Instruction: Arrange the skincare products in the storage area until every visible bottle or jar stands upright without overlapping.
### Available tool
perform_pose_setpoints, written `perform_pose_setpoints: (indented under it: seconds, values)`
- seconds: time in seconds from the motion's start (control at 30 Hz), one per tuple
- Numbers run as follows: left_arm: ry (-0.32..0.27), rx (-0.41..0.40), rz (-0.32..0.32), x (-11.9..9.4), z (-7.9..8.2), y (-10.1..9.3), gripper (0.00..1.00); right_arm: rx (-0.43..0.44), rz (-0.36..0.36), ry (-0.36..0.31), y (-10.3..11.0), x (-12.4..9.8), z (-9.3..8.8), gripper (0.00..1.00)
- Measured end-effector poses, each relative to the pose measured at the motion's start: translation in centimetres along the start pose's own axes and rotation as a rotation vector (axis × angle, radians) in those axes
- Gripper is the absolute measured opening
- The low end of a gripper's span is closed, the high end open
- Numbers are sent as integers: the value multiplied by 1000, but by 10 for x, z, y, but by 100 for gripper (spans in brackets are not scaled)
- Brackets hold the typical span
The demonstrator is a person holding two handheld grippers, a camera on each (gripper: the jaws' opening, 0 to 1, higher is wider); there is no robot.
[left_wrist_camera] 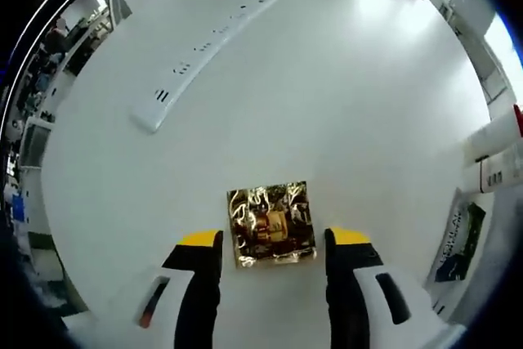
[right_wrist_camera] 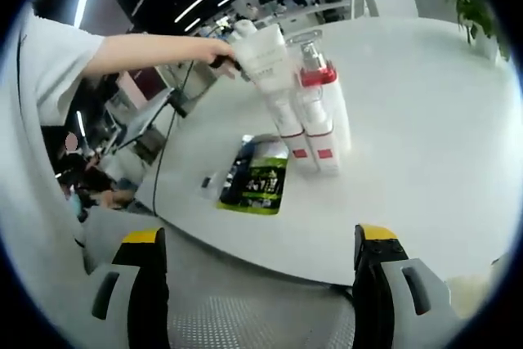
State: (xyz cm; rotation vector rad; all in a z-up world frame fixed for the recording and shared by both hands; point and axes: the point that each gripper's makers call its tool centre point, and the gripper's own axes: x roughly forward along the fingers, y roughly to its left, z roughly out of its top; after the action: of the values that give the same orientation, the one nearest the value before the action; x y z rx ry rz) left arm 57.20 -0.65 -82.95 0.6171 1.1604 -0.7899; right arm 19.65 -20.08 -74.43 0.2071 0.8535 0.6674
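Camera set-up: both views ride on my grippers and look out over the same round white table point(left_wrist_camera: 343, 96).

The left gripper view looks steeply down from just above the tabletop, close to a square gold foil-wrapped box point(left_wrist_camera: 271, 223) lying between my two yellow-tipped jaws; a long white power strip point(left_wrist_camera: 200, 51) lies further off. The right gripper view sits back past the table's edge, lower and more level, facing across the top towards a cluster of white bottles with red bands and caps point(right_wrist_camera: 310, 116), well off. Shared ground: those bottles point(left_wrist_camera: 494, 153) and the flat green-and-black sachet point(right_wrist_camera: 263, 182) beside them, which sit at the right edge of the left gripper view point(left_wrist_camera: 458, 239).
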Motion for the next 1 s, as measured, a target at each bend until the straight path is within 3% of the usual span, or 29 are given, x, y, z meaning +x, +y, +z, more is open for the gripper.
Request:
perform_pose_setpoints:
  seconds: [0.07, 0.2, 0.47, 0.8, 1.0]
  values:
    - [3, -26, -19, -4, -4, -10, 45, 0, 0, 1, 0, 0, 0, 94]
    - [3, -9, -2, -5, -3, -7, 47, 1, 1, 2, 0, 0, 0, 94]
    - [7, 4, -14, 13, 2, 18, 43, 5, 0, 3, 0, 0, -1, 94]
    - [22, 55, -27, 6, -3, -5, 42, 6, -3, 2, 0, 0, -1, 94]
    - [13, 70, -28, -11, -4, -17, 42, 2, -1, 0, 0, 1, -1, 94]
